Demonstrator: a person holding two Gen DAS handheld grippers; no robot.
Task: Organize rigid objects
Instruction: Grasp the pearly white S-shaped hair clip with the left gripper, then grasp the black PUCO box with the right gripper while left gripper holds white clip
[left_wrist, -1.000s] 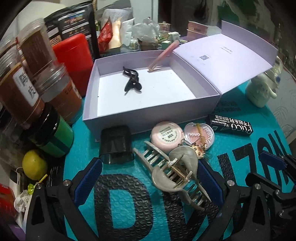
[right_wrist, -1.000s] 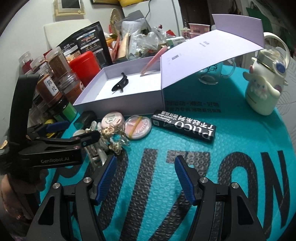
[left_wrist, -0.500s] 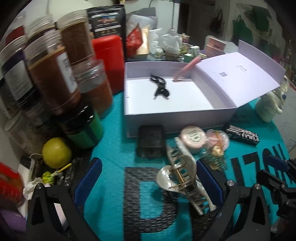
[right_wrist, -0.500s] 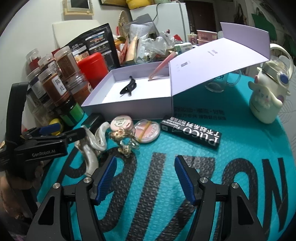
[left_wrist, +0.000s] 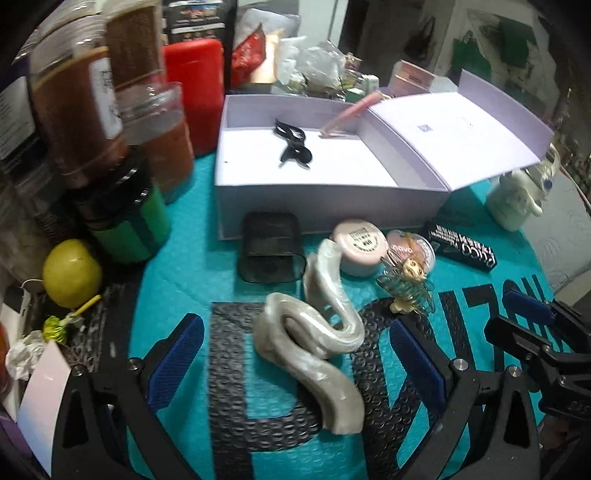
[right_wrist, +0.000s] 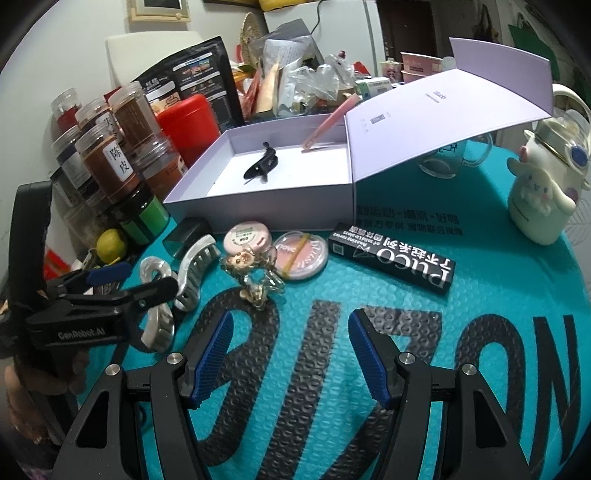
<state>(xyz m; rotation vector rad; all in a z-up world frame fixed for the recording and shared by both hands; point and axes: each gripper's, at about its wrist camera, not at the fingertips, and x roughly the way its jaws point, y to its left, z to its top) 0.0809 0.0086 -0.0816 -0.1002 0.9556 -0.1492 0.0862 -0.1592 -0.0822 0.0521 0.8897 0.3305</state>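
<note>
L gripper (left_wrist: 295, 354) wide open, pearly claw clip (left_wrist: 317, 332) lying between its pads on teal mat (left_wrist: 177, 266), no grip visible. Clip long axis runs away from cam twd lilac box (left_wrist: 328, 206). R gripper (right_wrist: 290, 354) open, holds nothing.

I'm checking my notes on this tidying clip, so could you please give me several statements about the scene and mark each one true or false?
1. The lavender box stands open with its lid raised. True.
2. A black hair clip lies inside the box. True.
3. The pearl-grey claw clip is already in the box. False: it sits on the teal mat, between the open left tongs.
4. The right tongs are shut on the black PUCO carton. False: they are open and empty, and the carton lies on the mat.
5. The red canister stands behind the box. True.
</note>
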